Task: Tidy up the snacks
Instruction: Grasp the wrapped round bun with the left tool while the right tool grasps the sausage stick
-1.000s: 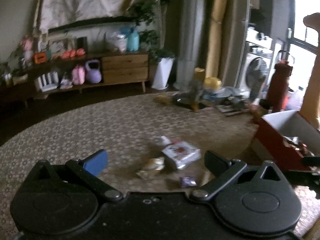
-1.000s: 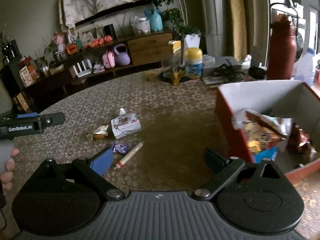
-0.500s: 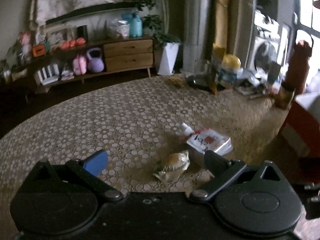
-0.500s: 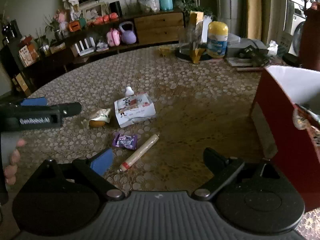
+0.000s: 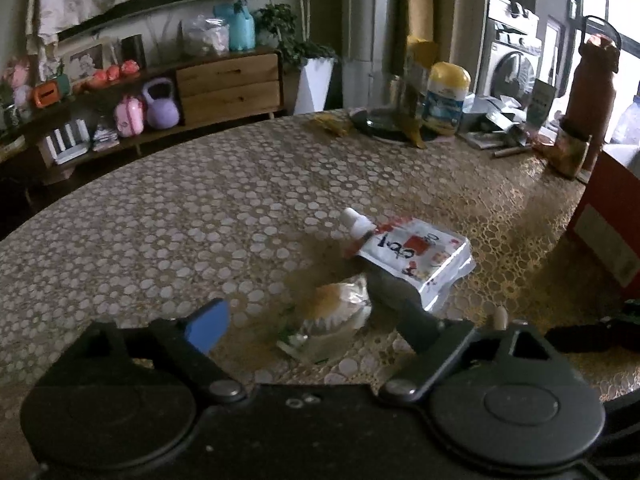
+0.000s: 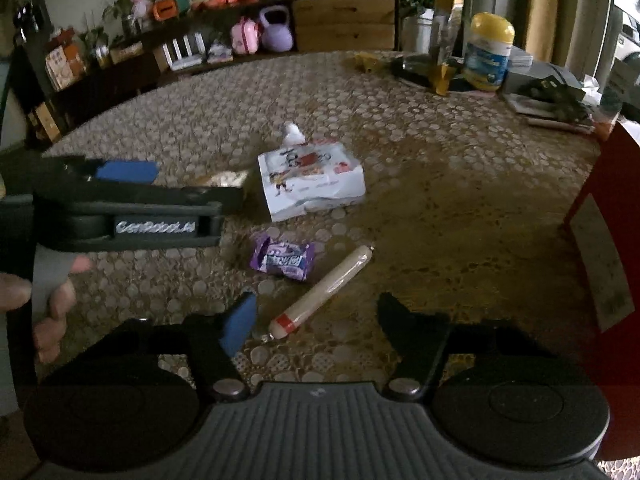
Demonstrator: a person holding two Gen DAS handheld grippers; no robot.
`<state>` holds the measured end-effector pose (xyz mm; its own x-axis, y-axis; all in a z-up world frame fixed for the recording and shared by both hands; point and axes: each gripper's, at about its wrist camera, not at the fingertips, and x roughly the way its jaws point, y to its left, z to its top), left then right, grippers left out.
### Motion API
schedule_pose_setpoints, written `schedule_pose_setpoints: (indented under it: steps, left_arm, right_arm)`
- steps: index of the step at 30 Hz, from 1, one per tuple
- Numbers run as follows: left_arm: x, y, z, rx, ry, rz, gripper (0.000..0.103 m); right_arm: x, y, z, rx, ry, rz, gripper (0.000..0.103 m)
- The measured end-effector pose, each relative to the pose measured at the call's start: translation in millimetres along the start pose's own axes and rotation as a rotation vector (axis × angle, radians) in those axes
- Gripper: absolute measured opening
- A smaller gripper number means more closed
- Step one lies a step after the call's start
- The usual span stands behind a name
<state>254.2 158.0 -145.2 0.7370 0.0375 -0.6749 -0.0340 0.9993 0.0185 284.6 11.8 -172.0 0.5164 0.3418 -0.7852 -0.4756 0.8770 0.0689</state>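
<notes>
Nearest, the right gripper (image 6: 316, 320) hangs w/ fingers spread, nothing between them, over a cream sausage stick in clear wrap w/ a red band (image 6: 322, 293). Just beyond lies a purple foil candy packet (image 6: 283, 259). Left gripper (image 5: 298, 312) is likewise released, straddling a small clear-wrapped golden cake (image 5: 334, 312) on the dotted beige tablecloth (image 5: 200, 216). Behind that sits a white spouted drink pouch (image 5: 412, 256); red cardboard box (image 5: 608, 216) stands far right.
</notes>
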Motion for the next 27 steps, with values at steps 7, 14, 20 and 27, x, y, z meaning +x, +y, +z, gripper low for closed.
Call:
schedule_pose_setpoints:
  steps: [7,14,20,27]
  left_arm:
    - [12.6,-4.5,-1.5,-0.004,0.023,-0.021,0.064]
    - [12.0,2.0,0.7,-0.045,0.020,-0.027,0.047]
    - [4.1,-0.6,-0.3,-0.040,0.018,-0.007,0.042]
    - [-12.9,3.4,-8.1,-0.080,0.031,0.005,0.040]
  right_arm:
    - [6.2,9.0,-1.7,-0.013,0.009,-0.053,0.033]
    - [4.0,3.8,-3.0,0.010,0.009,-0.073,0.012]
    - [-3.7,-7.3,-9.9,0.046,0.005,-0.076,0.011]
    - [-28.5,-21.6,-20.3,0.090,-0.014,-0.049,0.011]
